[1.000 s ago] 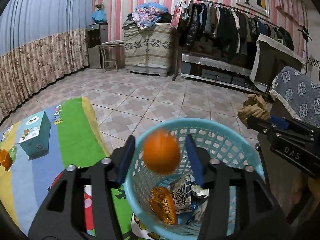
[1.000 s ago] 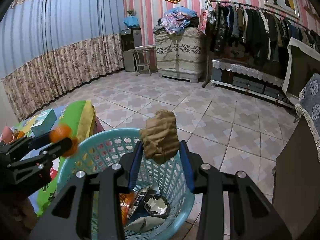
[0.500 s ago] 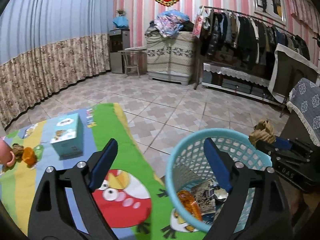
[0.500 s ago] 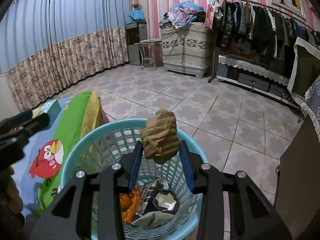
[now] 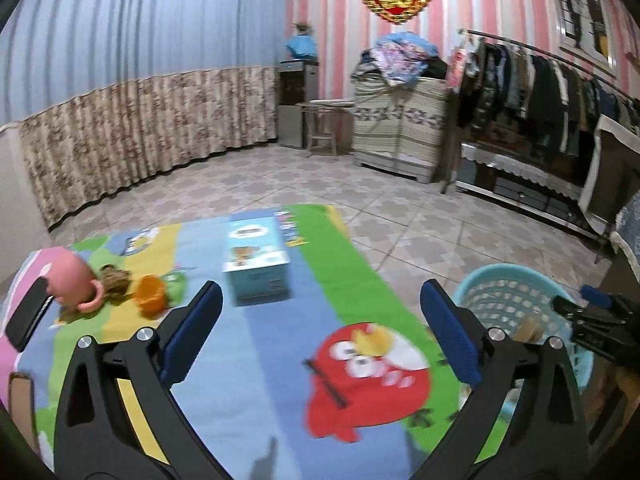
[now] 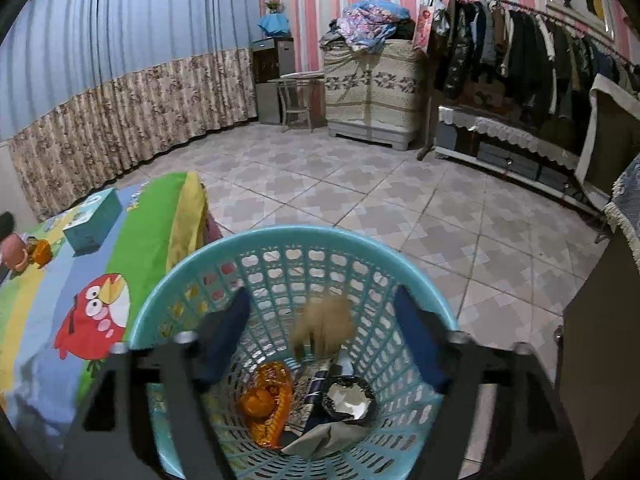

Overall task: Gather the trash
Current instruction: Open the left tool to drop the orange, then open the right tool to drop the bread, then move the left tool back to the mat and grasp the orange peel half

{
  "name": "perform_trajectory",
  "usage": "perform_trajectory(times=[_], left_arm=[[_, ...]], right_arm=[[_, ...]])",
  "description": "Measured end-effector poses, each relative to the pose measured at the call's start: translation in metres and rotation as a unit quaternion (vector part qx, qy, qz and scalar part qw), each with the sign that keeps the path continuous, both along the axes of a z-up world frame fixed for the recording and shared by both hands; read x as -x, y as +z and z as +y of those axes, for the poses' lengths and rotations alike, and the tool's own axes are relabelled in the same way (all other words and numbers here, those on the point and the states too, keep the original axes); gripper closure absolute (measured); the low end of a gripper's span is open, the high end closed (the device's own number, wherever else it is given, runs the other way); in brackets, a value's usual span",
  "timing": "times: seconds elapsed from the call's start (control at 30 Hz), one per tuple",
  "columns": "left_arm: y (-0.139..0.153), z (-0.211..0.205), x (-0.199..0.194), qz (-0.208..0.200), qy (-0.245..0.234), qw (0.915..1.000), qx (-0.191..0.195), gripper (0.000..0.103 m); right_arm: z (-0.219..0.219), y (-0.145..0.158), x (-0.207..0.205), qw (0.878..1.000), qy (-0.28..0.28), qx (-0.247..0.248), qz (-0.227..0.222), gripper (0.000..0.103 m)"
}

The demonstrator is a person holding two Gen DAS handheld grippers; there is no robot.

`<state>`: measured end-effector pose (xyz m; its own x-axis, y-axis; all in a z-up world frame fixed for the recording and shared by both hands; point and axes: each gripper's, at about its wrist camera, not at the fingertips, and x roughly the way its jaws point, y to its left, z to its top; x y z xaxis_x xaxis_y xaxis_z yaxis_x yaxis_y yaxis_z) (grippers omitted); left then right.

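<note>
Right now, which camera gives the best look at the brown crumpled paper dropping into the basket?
The right wrist view. There the brown crumpled paper sits centred, blurred, inside the blue basket, between the opening right gripper fingers and touching neither. The left wrist view shows only a small tan sliver at the basket's edge.

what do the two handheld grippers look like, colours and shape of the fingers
Both match: the left gripper has two black angular plastic arms with triangular cut-outs and silver round bolts at the joints, each ending in a flat dark blue pad. The right gripper has the same black arms, silver bolts and blue pads, blurred in its own view. No cables, sleeves or hands are visible.
</note>
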<state>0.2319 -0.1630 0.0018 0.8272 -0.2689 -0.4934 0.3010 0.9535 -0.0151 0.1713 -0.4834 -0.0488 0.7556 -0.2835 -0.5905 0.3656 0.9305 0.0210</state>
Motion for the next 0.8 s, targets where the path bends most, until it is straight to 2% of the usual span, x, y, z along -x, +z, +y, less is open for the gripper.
perform_trajectory(times=[0.1, 0.4, 0.5, 0.63, 0.8], left_arm=[[-0.001, 0.030, -0.008, 0.001, 0.024, 0.9997, -0.002, 0.006], [-0.011, 0.108, -0.043, 0.017, 0.083, 0.9963, -0.014, 0.006], [-0.021, 0.128, -0.064, 0.039, 0.095, 0.9946, -0.011, 0.006], [-0.039, 0.142, -0.095, 0.080, 0.101, 0.9917, -0.006, 0.006], [-0.062, 0.141, -0.133, 0.109, 0.099, 0.9891, -0.008, 0.007]], right_arm=[[0.003, 0.002, 0.003, 1.000, -0.013, 0.006, -0.006, 0.014], [0.026, 0.003, -0.009, 1.000, -0.022, 0.009, 0.004, 0.013], [0.044, 0.004, -0.017, 1.000, -0.009, -0.001, 0.004, 0.013], [0.067, 0.006, -0.030, 1.000, 0.003, -0.007, 0.007, 0.013], [0.093, 0.008, -0.046, 0.999, 0.039, -0.014, 0.010, 0.013]])
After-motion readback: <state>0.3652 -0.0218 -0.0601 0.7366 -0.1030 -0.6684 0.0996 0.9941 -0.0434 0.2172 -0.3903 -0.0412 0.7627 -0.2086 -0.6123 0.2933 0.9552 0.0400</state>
